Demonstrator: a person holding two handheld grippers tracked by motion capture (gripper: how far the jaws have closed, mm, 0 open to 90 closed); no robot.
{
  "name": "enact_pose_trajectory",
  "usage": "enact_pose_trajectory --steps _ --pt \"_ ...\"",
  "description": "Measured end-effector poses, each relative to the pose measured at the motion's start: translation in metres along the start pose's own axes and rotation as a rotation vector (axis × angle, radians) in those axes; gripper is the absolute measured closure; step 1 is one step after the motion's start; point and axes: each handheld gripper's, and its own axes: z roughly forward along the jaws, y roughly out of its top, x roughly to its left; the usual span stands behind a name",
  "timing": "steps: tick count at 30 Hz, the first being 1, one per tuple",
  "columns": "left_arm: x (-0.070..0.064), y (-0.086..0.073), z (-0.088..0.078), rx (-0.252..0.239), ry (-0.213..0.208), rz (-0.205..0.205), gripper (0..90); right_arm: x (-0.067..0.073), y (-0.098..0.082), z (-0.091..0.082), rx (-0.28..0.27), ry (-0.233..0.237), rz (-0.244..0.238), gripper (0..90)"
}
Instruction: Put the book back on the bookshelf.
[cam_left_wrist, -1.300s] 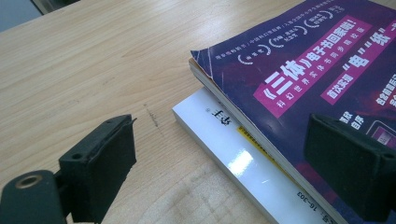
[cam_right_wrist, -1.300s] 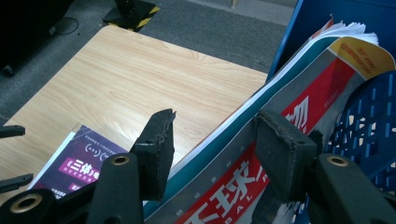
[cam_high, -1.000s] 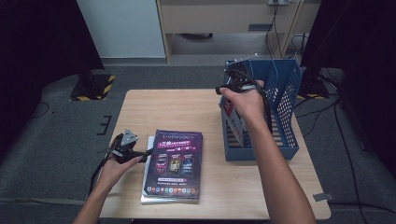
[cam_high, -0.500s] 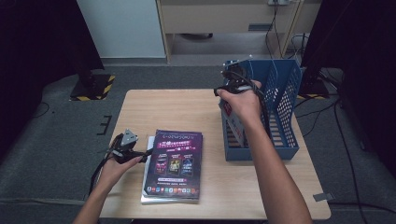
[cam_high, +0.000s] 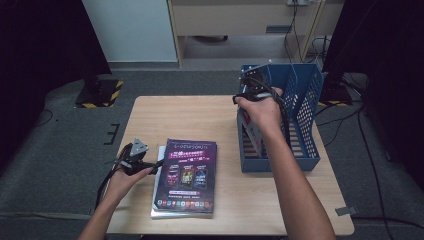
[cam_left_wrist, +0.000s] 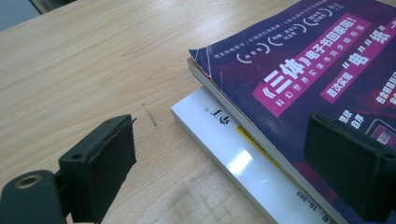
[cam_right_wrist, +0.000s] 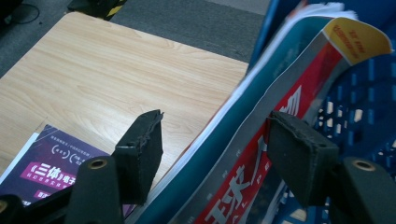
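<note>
Wooden table (cam_high: 200, 117) is lying bare across its far-left half, leaving open room there. Blue file rack (cam_high: 305, 105) is standing at the right edge, holding a red-and-teal book (cam_right_wrist: 261, 154) upright in its near-left slot. Purple-covered book (cam_high: 187, 172) is resting on a white book (cam_left_wrist: 233, 154) near the front edge. Right gripper (cam_right_wrist: 212, 154) is straddling the racked book, jaws having just been closing, partly open, pads not visibly pressing. Left gripper (cam_left_wrist: 233, 168) is sitting at the stack's left edge, jaws wide apart, holding nothing.
</note>
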Motion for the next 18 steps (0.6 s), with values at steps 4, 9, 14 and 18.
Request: enact_pose_trajectory --steps 4,9,14,18 --pt "-0.001 0.0 0.001 0.003 -0.001 0.004 8.8 -0.007 -0.002 -0.008 -0.004 -0.003 0.007 40.5" --pt "-0.001 0.0 0.001 0.003 0.0 0.003 8.8 -0.017 -0.005 -0.017 -0.002 -0.006 0.01 47.1" --pt "-0.002 0.0 0.002 0.006 -0.001 0.008 8.8 -0.027 -0.007 -0.026 0.012 -0.026 0.011 53.7" --pt "-0.003 0.0 0.002 0.007 -0.001 0.008 8.9 -0.034 -0.009 -0.029 0.04 -0.042 0.003 59.6"
